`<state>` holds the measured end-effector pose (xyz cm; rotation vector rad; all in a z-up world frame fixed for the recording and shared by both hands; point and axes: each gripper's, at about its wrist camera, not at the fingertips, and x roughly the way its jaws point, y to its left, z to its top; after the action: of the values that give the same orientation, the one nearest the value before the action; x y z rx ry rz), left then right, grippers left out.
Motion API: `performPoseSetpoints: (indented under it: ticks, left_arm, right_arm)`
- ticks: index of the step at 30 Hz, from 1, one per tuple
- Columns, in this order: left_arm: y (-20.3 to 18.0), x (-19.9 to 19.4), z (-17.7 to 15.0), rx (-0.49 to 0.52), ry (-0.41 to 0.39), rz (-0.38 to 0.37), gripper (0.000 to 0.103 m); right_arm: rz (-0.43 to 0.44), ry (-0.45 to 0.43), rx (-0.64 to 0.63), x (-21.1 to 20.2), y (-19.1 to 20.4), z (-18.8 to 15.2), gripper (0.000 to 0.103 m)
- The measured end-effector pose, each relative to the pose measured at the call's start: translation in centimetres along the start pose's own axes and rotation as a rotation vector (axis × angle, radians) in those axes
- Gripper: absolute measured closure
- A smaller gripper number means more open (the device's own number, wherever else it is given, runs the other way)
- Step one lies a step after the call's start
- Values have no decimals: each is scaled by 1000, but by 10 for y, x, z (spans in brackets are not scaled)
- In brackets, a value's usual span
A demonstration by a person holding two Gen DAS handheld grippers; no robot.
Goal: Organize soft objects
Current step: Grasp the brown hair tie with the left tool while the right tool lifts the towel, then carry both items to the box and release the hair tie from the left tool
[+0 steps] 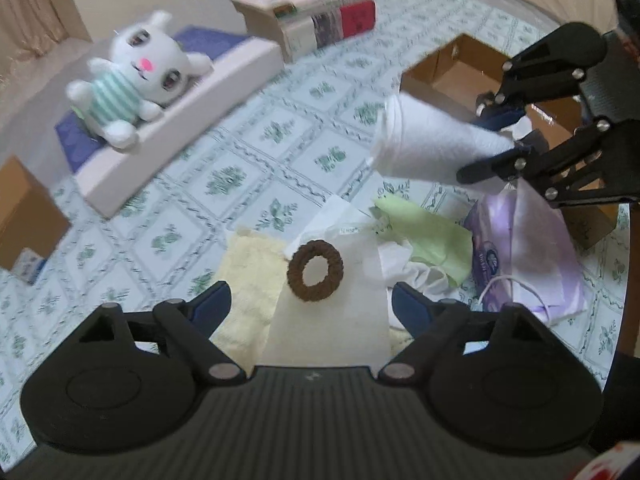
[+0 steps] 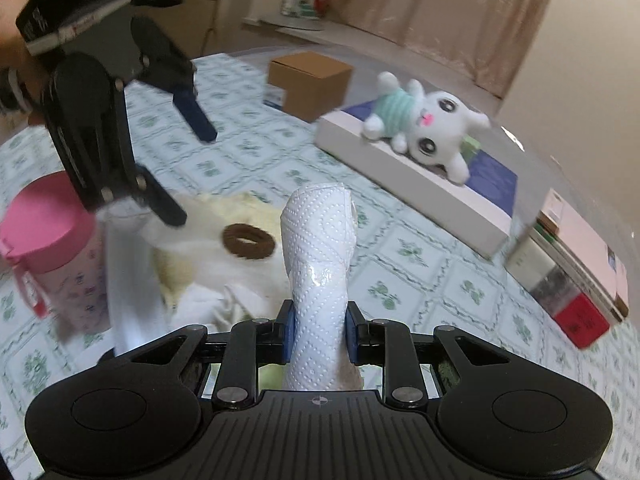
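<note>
My right gripper (image 2: 318,334) is shut on a white paper towel roll (image 2: 318,264) and holds it above the table; the roll shows in the left wrist view (image 1: 432,144) with that gripper (image 1: 494,136) at the right. My left gripper (image 1: 310,304) is open and empty above a brown hair tie (image 1: 316,270) lying on white paper over a yellow towel (image 1: 248,268). The left gripper (image 2: 188,168) also appears in the right wrist view, above the hair tie (image 2: 249,240). A white plush bunny (image 1: 132,76) lies on a white box with a blue top (image 1: 192,92), and shows in the right wrist view (image 2: 424,124).
A green cloth (image 1: 428,232), a purple tissue pack (image 1: 520,248) and an open cardboard box (image 1: 460,64) lie right. Books (image 1: 316,16) stand at the back. A small cardboard box (image 2: 308,80) is behind. A pink-lidded bottle (image 2: 48,240) stands left.
</note>
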<state>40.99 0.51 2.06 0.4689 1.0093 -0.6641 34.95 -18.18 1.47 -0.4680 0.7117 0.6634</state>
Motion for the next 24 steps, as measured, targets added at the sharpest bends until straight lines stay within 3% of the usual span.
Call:
performPoseSetpoints:
  ticks: [10,15,18,20,24]
  left_arm:
    - [14,64,21,-99,127,-108,27]
    - [18,78,25,-132,177,-133,37]
    - [19,81,26,-146,189,-130,50]
    - [19,79,25,-149,193,-119,67]
    - [16,69,23,-151,187,-95,82]
  right_arm:
    - [-2,12,24,16,-13,-10,78]
    - [2,12,37,23,-17,-15,78]
    - [8,5,43,23,-18,-17,78]
    - [9,1,48,21,-18,-17,78]
    - [-1,-11,60,13,-17,-17,78]
